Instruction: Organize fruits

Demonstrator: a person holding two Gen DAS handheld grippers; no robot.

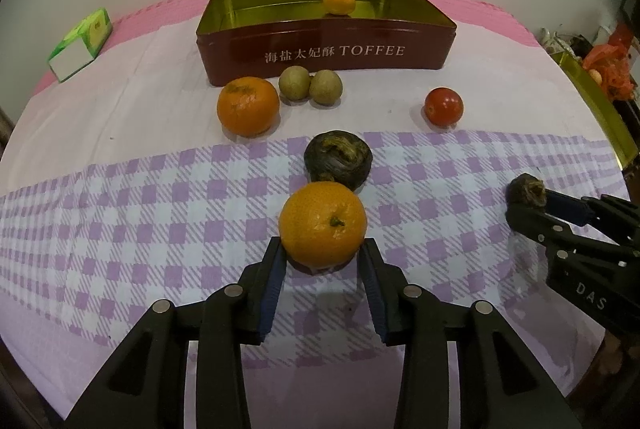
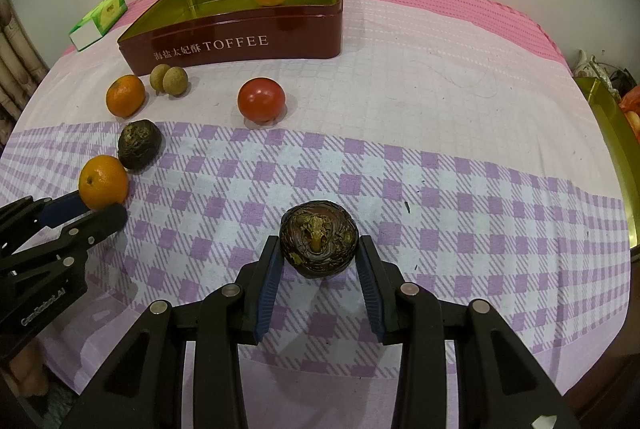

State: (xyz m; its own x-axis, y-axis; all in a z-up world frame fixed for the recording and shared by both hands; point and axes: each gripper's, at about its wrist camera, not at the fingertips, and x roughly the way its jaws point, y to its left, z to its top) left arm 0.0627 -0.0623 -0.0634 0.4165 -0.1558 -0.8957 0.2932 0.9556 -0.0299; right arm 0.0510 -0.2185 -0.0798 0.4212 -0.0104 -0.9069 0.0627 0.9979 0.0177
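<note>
While both tools sit low over the checked cloth, the left gripper reaches forward with its blue pads touching either side of an orange; it looks clamped, though how firm the grip is I cannot tell. The right gripper likewise brackets a dark wrinkled fruit, its pads at the fruit's flanks. Just beyond the orange lies another dark fruit. Farther back are a second orange, two brownish-green fruits and a red tomato, all before the toffee tin, which holds one small orange.
</note>
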